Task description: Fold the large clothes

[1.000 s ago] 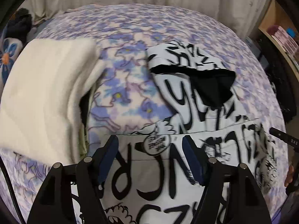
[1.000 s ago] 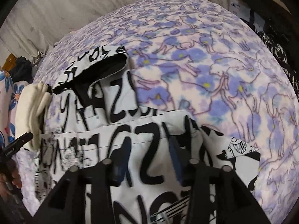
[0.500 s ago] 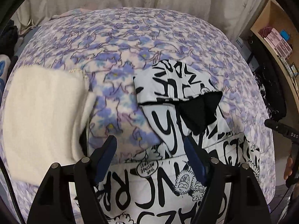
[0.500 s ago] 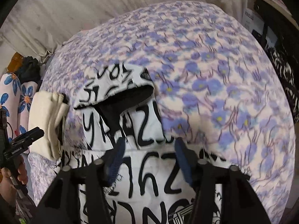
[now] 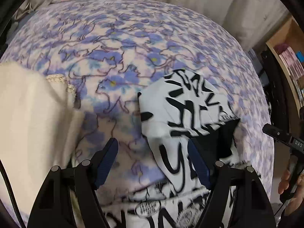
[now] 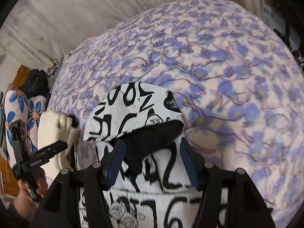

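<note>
A white hooded garment with bold black lettering (image 5: 182, 114) lies on the bed, its hood pointing away from me and showing a black lining (image 6: 152, 142). My left gripper (image 5: 153, 154) is open and empty, above the bedspread just left of the hood. My right gripper (image 6: 152, 159) is open and empty, above the hood's black opening. The garment's folded body (image 6: 152, 205) fills the lower part of the right wrist view. Each gripper shows at the edge of the other's view.
The bed has a purple flowered blanket (image 5: 123, 47). A folded cream garment (image 5: 32, 123) lies at the left of the hood, also in the right wrist view (image 6: 55, 133). Flowered pillows (image 6: 19, 110) lie at the far left. A wooden shelf (image 5: 288, 57) stands at the right.
Both grippers have moved forward from over the garment's folded body toward the hood. Both stay open.
</note>
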The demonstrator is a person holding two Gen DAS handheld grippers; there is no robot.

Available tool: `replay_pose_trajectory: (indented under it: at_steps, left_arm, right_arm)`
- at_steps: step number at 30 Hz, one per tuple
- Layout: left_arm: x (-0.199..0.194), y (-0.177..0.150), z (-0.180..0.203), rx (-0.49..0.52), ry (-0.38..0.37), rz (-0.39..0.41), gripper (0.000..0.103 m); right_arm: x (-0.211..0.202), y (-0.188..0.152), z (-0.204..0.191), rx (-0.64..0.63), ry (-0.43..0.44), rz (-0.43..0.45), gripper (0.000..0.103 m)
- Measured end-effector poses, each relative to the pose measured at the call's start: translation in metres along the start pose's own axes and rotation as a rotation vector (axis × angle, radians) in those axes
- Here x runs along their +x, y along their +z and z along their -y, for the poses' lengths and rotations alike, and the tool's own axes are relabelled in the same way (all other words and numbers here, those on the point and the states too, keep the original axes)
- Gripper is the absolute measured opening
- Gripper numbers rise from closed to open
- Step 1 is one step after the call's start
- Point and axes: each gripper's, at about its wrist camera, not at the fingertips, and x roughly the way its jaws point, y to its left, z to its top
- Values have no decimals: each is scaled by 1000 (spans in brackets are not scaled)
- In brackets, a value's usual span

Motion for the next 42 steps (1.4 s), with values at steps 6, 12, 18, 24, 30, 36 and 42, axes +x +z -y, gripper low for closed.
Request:
replay_pose_trajectory:
  at_steps: [6,12,18,24,30,36,42]
  left_arm:
    - [55,5,-18,-91,-3,-16,74]
    - [97,7,-21,-116,-20,-34,74]
    - [118,7,-24,-113,-47,-20,73]
    - [113,5,1,-16,-43,29,6]
    - [63,-11,27,86,2,195,2]
    - [-7,-61,27,150,-63,334,2]
    - [-42,-154,26,256,-58,364,2]
  right_arm:
    - [57,18,20,45,-4,-38,60]
    - [98,32,37,69,-14,-58,60]
    - [130,41,47,47,-12,-112,60]
    - [132,35,30,-46,30,-93,30]
    - [71,12,-2,-231,24,97,6]
    - [-17,-63,-14,-402,35,342,6]
    - [-63,-173,-14,-573,-105,471,8]
